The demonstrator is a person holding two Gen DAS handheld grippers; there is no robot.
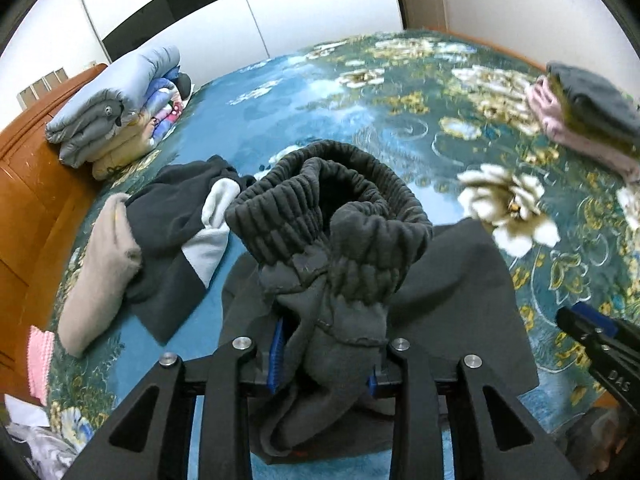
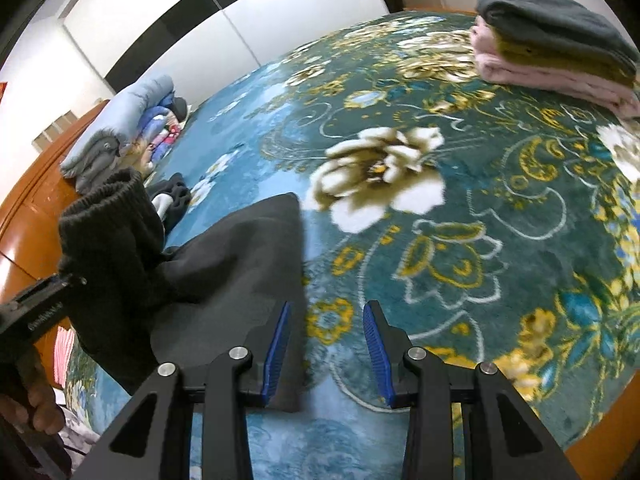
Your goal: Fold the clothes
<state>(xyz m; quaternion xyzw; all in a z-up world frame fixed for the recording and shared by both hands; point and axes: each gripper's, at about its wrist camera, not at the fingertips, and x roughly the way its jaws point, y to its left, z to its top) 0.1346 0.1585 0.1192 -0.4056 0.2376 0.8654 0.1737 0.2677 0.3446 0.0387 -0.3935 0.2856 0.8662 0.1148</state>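
The left gripper (image 1: 326, 360) has its blue-padded fingers (image 1: 277, 354) closed on a bunch of dark grey fleece trousers (image 1: 332, 216). The ribbed elastic waistband stands up in front of the camera as an open loop, lifted off the bed (image 2: 500, 240). The rest of the garment hangs down and spreads flat over the floral blue and green bedspread, its far edge ending in a corner near a large white printed flower.

The right gripper (image 2: 326, 350) hovers just right of that flat edge, fingers (image 2: 376, 350) spread apart and holding nothing; the left pad lies over the fabric's border, whether touching is unclear.

To the left of the trousers lies a loose heap of unfolded clothes (image 1: 160, 240), black, pale grey and beige. Folded quilts (image 1: 120, 104) sit at the bed's wooden left edge. A folded stack (image 2: 556, 52) of grey, olive and pink items rests at the far right. Between them, wide bedspread lies open.
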